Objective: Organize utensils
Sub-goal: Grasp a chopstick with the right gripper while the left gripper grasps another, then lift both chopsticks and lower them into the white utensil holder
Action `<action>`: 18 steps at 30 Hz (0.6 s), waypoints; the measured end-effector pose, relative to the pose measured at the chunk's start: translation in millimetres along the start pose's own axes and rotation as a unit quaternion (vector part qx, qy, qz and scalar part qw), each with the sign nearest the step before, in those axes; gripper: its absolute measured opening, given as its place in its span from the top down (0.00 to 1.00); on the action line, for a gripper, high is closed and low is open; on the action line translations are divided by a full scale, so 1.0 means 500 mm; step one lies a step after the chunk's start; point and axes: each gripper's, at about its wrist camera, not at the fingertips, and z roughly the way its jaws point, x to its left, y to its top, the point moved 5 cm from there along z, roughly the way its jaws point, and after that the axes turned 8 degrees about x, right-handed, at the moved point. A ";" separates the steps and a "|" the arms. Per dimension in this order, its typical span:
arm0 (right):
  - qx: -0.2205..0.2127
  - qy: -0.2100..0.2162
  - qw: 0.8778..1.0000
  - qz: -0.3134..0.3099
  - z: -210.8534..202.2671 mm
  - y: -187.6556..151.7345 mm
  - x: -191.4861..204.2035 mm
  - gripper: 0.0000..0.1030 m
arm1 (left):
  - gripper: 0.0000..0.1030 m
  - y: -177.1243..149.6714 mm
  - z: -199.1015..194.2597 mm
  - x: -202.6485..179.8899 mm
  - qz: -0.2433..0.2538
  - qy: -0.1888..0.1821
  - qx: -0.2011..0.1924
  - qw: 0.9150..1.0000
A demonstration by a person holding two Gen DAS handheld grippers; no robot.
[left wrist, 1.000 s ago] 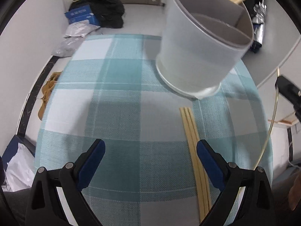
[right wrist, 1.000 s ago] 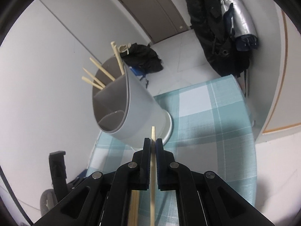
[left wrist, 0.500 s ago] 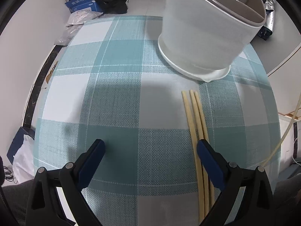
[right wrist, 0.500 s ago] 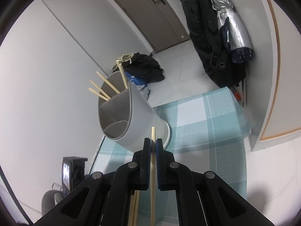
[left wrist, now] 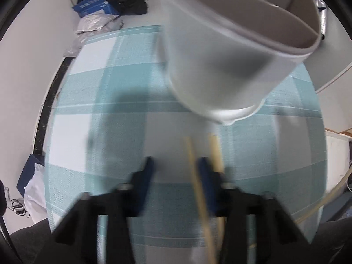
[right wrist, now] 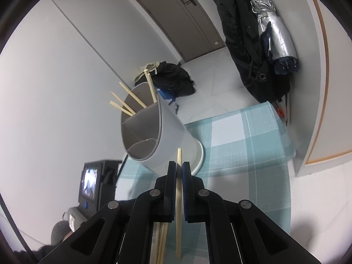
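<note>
Item 1. Left tool (left wrist: 176,167): blurred in its own view, pointed steeply down over the desk (left wrist: 123,132), which wore a teal-and-white checked cloth. Its jaws had just been closing. One loose chopstick (left wrist: 195,176) lay in the gap between the blue pads (left wrist: 205,171), near the right-hand one; whether the pads pressed on it could not be told through the blur. A second chopstick (left wrist: 216,154) lay just beyond the right-hand pad.

Item 2. Utensil holder (left wrist: 231,66): pale grey, divided into compartments, standing on the desk just beyond the loose chopsticks. In the right wrist view the holder (right wrist: 162,136) carried several chopsticks (right wrist: 132,98) upright in its far compartment; the nearer compartments showed nothing inside.

Item 3. Right tool (right wrist: 179,173): jaws pressed together, pinching a single chopstick (right wrist: 179,198) that stood up between the pads and poked out past the tips toward the holder's base. It was held in the air above the cloth.

Item 4. Background, right wrist view: black bag (right wrist: 173,79) on the floor, brown door (right wrist: 176,15), dark coat (right wrist: 242,44) and a folded silver umbrella (right wrist: 275,28) hanging at the right.
</note>
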 end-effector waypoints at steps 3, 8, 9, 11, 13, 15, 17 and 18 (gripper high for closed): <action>-0.004 -0.002 1.000 0.000 -0.002 0.004 0.000 0.96 | 0.97 0.008 0.003 -0.007 -0.005 -0.010 0.012 1.000; -0.001 -0.014 1.000 -0.012 -0.001 -0.004 0.001 0.96 | 0.98 0.023 -0.013 0.012 -0.017 -0.043 0.020 0.999; 0.001 -0.016 1.000 -0.014 0.000 -0.008 0.002 0.96 | 0.98 0.021 -0.027 0.017 -0.014 -0.045 0.005 0.999; 0.000 -0.019 1.000 -0.021 -0.001 -0.014 0.008 0.96 | 0.99 0.011 -0.054 0.023 -0.007 -0.059 -0.020 0.998; -0.001 -0.019 0.999 -0.030 -0.003 -0.021 0.021 0.96 | 0.99 -0.004 -0.088 0.033 -0.004 -0.072 -0.054 0.996; -0.009 -0.026 0.999 -0.043 -0.008 -0.025 0.035 0.96 | 0.99 -0.019 -0.118 0.036 -0.001 -0.083 -0.086 0.993; -0.017 -0.027 0.998 -0.058 -0.014 -0.030 0.054 0.96 | 0.99 -0.042 -0.157 0.043 0.003 -0.094 -0.127 0.987; -0.022 -0.030 0.997 -0.064 -0.017 -0.033 0.062 0.96 | 0.99 -0.053 -0.171 0.043 0.006 -0.100 -0.142 0.985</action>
